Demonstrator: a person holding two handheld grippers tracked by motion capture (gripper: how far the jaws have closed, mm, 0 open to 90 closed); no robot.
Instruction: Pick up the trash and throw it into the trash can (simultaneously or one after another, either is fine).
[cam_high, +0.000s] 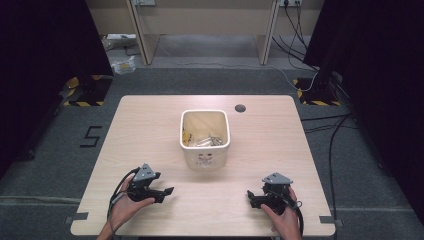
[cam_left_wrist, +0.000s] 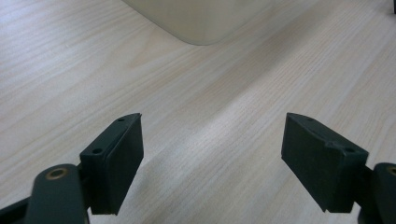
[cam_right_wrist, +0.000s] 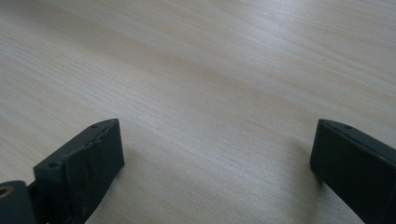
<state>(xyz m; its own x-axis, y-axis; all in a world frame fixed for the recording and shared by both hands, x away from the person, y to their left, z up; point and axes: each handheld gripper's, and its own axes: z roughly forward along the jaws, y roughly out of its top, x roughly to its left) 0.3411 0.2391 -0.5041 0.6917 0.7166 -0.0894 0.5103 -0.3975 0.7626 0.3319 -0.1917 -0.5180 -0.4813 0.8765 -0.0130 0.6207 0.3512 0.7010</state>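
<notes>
The desk (cam_high: 150, 130) is pale wood with fine grain, rounded at the far corners, with a dark round hole (cam_high: 240, 108) near its far edge. It stands on grey carpet (cam_high: 55, 160); a "5" (cam_high: 91, 136) is marked in dark tape on the floor to the left. Black curtains (cam_high: 45, 45) hang at both sides, black-and-yellow striped plates (cam_high: 82, 92) sit under the stands, and cables (cam_high: 332, 135) run across the floor on the right. A pale wooden frame (cam_high: 200, 25) stands beyond the desk.

A cream bin (cam_high: 205, 137) stands upright at mid-desk, open at the top, with pale scraps (cam_high: 207, 141) inside; I cannot tell what they are. A faint print marks its near wall, too small to read.

My left claw (cam_high: 165, 192) lies at the near left of the desk in my left hand (cam_high: 125, 202), pointing toward the middle. In the left gripper view (cam_left_wrist: 212, 158) its jaws stand spread wide, with nothing between them, low over bare wood; the bin's lower corner (cam_left_wrist: 201, 23) lies ahead, apart from them.

My right claw (cam_high: 250, 196) lies at the near right in my right hand (cam_high: 282, 217), also pointing inward. In the right gripper view (cam_right_wrist: 217, 168) its jaws are spread wide, holding nothing, low over bare desk.
</notes>
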